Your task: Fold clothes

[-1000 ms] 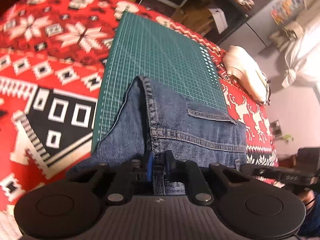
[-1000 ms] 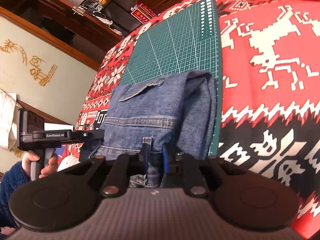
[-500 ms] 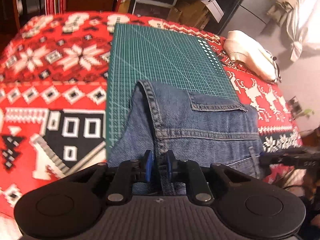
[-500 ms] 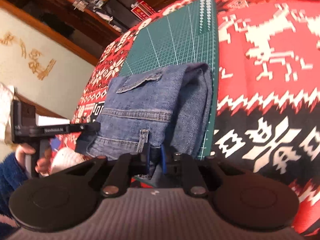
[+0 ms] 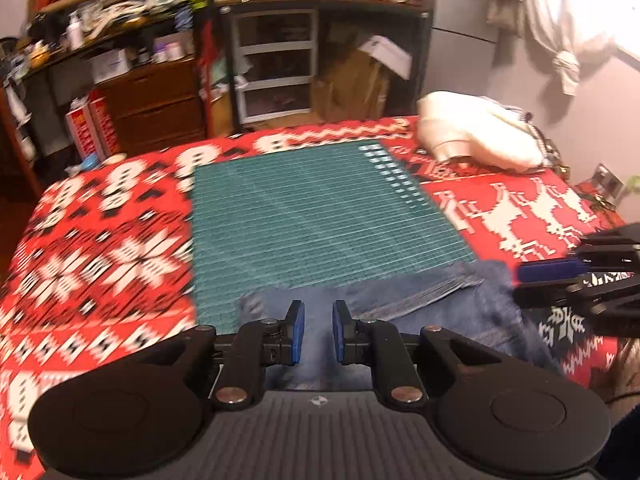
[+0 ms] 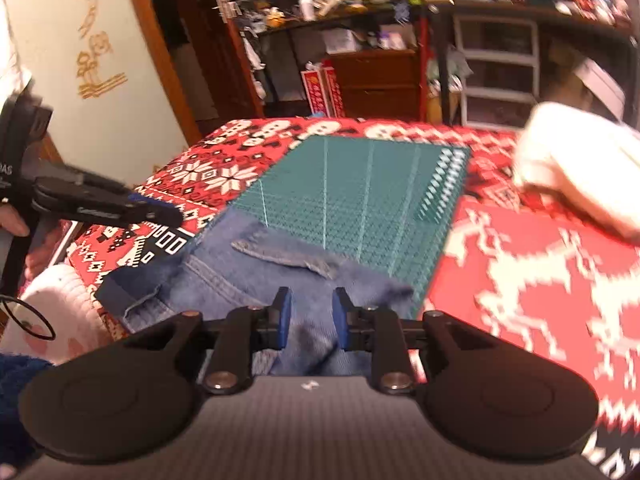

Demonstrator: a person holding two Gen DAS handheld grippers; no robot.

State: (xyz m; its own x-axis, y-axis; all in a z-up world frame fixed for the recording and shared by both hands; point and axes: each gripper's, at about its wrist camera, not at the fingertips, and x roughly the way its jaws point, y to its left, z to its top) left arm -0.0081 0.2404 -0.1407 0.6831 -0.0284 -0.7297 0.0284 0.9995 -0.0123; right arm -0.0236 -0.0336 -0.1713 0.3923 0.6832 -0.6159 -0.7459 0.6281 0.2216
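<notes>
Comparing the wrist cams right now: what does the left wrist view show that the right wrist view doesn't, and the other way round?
Left wrist only: the right gripper entering from the right edge, and a knotted pale curtain.

Right wrist only: the left gripper with the person's hand on it, and a cream wall panel with gold figures.

Both: folded jeans on the green cutting mat, the red patterned blanket, a white garment, cluttered shelves.

Left tool (image 5: 318,330) stands with pads parted, gripping nothing; right tool (image 6: 310,316) is opening, pads clear.
</notes>
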